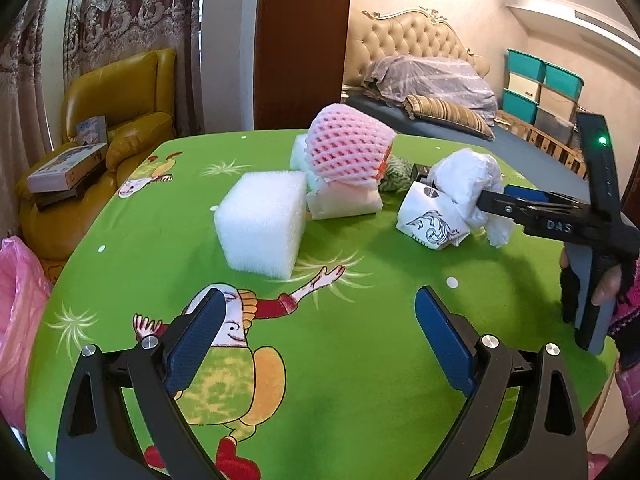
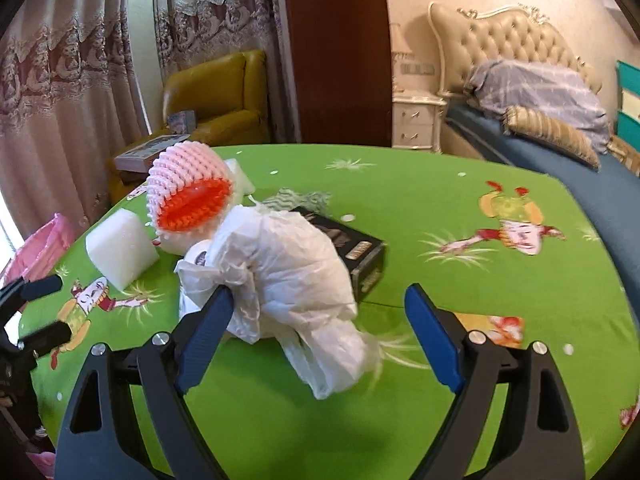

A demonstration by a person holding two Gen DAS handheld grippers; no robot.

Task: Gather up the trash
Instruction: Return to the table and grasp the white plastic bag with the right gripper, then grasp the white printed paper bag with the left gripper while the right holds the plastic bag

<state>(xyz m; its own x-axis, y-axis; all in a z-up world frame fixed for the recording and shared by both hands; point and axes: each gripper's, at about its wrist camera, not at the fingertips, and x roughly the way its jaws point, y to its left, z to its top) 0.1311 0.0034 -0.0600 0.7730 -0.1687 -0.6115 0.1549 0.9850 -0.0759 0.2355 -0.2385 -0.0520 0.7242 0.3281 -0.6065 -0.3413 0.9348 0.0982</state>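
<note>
where bed (image 2: 560, 152) and yellow armchair (image 1: 120, 92) flank it, green cartoon tablecloth (image 1: 360, 360) under trash, both tongs released

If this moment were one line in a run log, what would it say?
task: collect trash | left gripper: open, empty | right gripper: open at white plastic bag | foam block: on table | nothing held

Both grippers were black, forked frames with silver screws and ribbed blue pads (image 1: 192, 344). The right gripper (image 1: 516, 200) bore white letters, a green light and a pink knitted sleeve (image 1: 628, 304).
</note>
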